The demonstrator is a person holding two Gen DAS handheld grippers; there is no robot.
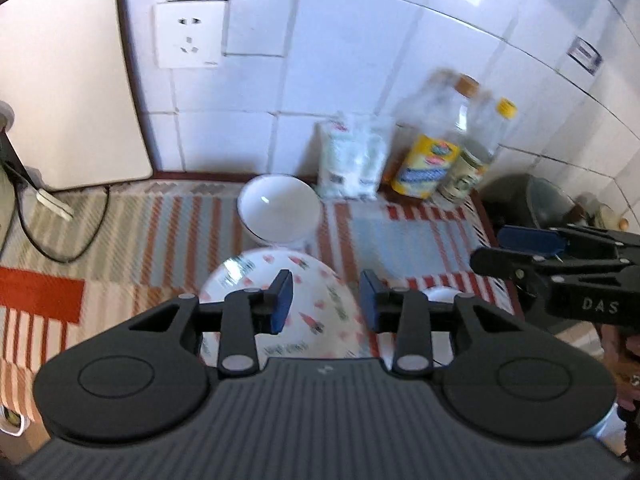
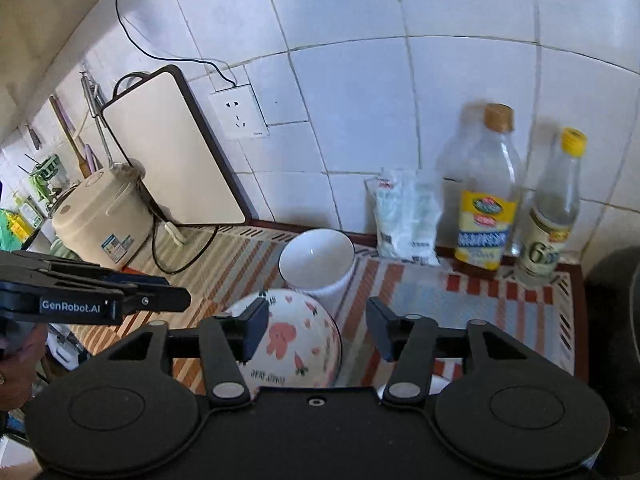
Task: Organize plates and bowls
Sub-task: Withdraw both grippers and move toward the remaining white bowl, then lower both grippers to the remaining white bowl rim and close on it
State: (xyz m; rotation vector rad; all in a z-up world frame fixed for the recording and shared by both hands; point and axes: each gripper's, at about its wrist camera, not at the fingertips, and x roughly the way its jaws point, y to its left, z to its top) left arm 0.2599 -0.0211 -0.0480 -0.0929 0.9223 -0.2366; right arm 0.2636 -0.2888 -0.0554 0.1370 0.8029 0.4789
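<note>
Mat (image 2: 480,292) right of bowls (image 2: 316,264) free (bottles (image 2: 486,200) behind).

Wall: white tiles (image 2: 360,92) are running behind the counter, with a socket (image 2: 239,113) carrying a black cord.
Board: a pale cutting board (image 2: 172,152) is leaning against the tiles.
Cooker: a cream rice cooker (image 2: 102,220) is sitting left of the board.
Mat: a striped mat (image 1: 120,232) is covering the counter.
Back row: a white packet (image 2: 404,216), a yellow-labelled bottle (image 2: 486,200) and a yellow-capped bottle (image 2: 554,216) are standing side by side at the wall.
</note>
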